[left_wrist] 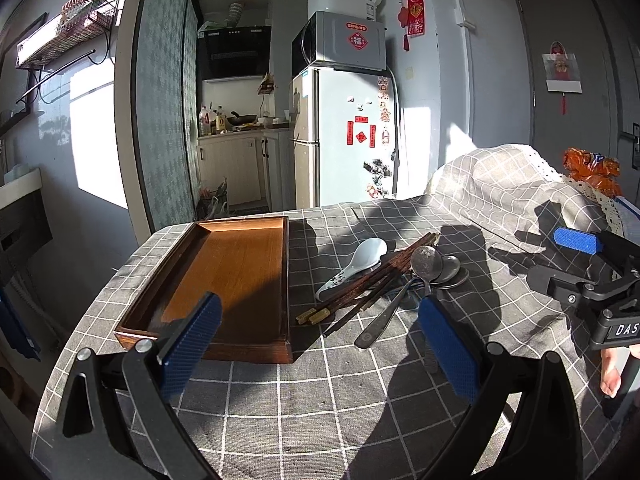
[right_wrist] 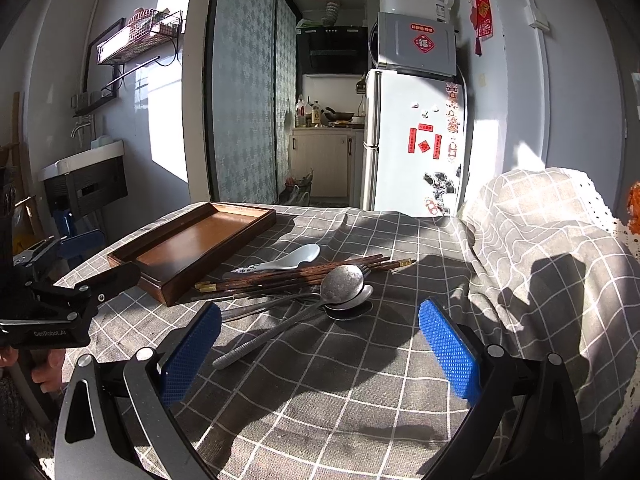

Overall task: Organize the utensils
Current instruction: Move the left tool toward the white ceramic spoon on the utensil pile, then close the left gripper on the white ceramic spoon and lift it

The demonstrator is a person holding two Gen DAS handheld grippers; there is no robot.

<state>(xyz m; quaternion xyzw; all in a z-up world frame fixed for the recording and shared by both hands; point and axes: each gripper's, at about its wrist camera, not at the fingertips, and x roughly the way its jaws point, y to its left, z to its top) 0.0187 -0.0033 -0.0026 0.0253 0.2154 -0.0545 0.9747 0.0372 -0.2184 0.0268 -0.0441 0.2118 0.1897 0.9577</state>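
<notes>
An empty wooden tray (left_wrist: 224,276) (right_wrist: 192,246) lies on the left of a grey checked tablecloth. Right of it sits a pile of utensils: a white ceramic spoon (left_wrist: 356,264) (right_wrist: 286,262), several dark wooden chopsticks (left_wrist: 372,280) (right_wrist: 292,276) and several metal spoons (left_wrist: 426,266) (right_wrist: 342,284) with long handles. My left gripper (left_wrist: 320,344) hovers open near the tray's front corner, nothing between its blue pads. My right gripper (right_wrist: 320,352) is open just short of the metal spoon handles, and also shows at the right edge of the left wrist view (left_wrist: 580,256).
A cloth-covered hump (right_wrist: 552,232) rises at the table's right side, with an orange packet (left_wrist: 592,172) behind it. Beyond the table stand a fridge (left_wrist: 344,136) with a microwave on top and a kitchen doorway. A hand (right_wrist: 48,364) holds the left gripper at the left edge.
</notes>
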